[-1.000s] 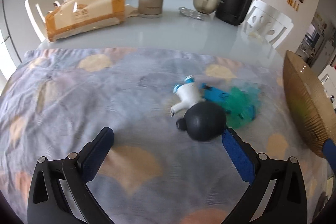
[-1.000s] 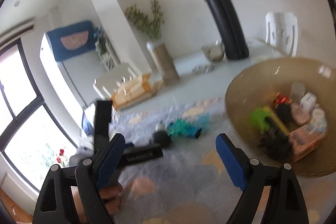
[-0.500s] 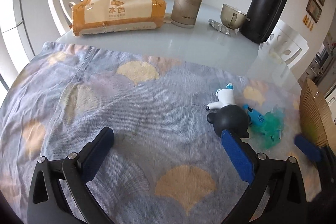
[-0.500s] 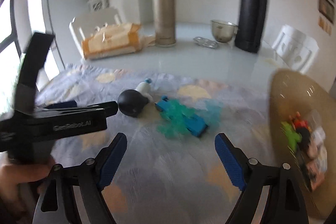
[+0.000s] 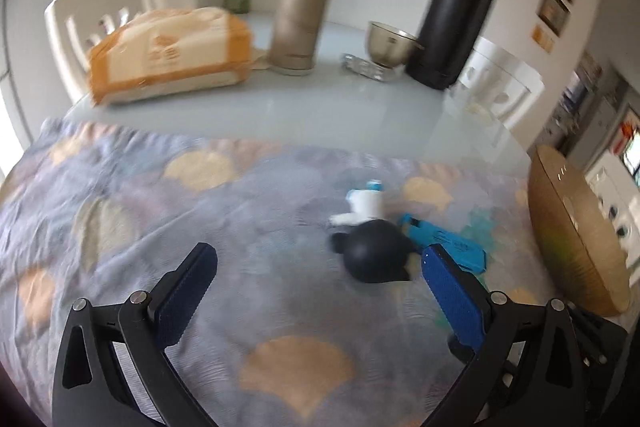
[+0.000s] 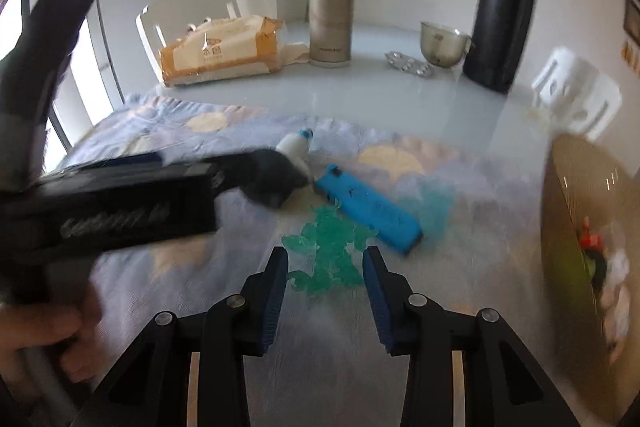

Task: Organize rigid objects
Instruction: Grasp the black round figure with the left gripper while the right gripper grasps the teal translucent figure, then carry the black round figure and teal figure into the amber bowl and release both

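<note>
A green translucent plastic piece [image 6: 328, 255] lies on the patterned cloth [image 6: 360, 347], partly under a blue block [image 6: 372, 211]. My right gripper [image 6: 325, 263] has its jaws closing on it, and the piece fills the gap from pad to pad. Left of the block sit a black rubber bulb [image 5: 374, 257] and a small white bottle [image 5: 364, 205]. My left gripper [image 5: 316, 275] is open above the cloth with nothing between its fingers, and the bulb lies just inside its right finger [image 5: 452, 291].
A woven basket [image 6: 576, 195] holding several small items stands at the right edge. On the glass table beyond the cloth are a tissue pack [image 5: 168, 55], a gold flask [image 5: 304, 7], a metal bowl [image 5: 390, 43] and a black thermos [image 5: 456, 11]. A hand [image 6: 44, 323] holds the left tool.
The right gripper's jaws have gone from wide apart to narrow, now around the green piece, and it has come down closer to the cloth. The left gripper stays open.
</note>
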Motion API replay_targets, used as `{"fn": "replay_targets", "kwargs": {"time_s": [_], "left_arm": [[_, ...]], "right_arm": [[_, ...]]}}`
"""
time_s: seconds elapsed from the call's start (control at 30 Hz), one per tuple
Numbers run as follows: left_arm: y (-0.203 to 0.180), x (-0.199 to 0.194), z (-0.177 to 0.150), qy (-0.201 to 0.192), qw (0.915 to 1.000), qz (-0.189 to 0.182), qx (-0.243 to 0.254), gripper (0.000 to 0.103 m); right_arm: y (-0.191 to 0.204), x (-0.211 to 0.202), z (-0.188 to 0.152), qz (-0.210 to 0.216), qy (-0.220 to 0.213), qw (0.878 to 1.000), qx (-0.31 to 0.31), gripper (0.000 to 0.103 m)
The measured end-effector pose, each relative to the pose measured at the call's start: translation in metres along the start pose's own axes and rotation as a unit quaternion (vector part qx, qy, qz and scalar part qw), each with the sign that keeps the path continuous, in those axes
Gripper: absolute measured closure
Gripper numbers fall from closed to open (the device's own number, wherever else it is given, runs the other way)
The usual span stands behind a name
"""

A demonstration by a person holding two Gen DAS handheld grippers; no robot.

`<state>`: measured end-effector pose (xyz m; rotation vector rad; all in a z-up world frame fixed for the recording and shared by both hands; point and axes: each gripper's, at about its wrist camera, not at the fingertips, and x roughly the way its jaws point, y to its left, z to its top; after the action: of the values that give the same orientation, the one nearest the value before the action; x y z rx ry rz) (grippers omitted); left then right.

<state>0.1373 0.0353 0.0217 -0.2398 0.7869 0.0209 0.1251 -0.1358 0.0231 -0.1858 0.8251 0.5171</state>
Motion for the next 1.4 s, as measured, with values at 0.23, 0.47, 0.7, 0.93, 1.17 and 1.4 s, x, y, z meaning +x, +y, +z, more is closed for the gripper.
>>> {"fn": "replay_targets", "kwargs": {"time_s": [0.23,0.47,0.7,0.93,1.17,1.4], "left_arm": [[-0.025,0.034,0.004,0.073,0.9939,0.064,0.052,0.001],[-0.029,0.04,0.007,0.072,0.9931,0.069,0.062,0.014],[-0.007,0.026,0.01,0.033,0.9993,0.018,-0.004,0.067],[0.003,0.019,0.007,0.016,0.9991,0.018,-0.035,0.067],[0.002,0.004,0.005,-0.026,0.9991,0.006,-0.034,0.067],[-0.016,-0.008,0.004,-0.058,0.9982,-0.004,0.011,0.068]], "right_arm": [[-0.03,-0.022,-0.016,0.047,-0.03,0.995,0.088,0.065],[-0.037,-0.032,-0.012,0.041,-0.046,0.994,0.093,0.065],[-0.057,-0.063,-0.006,0.081,-0.105,0.982,0.137,0.065],[-0.078,-0.088,-0.007,0.1,-0.152,0.967,0.177,0.065],[-0.102,-0.106,-0.01,0.102,-0.19,0.953,0.212,0.065],[-0.139,-0.114,-0.02,0.083,-0.211,0.936,0.269,0.065]]}}
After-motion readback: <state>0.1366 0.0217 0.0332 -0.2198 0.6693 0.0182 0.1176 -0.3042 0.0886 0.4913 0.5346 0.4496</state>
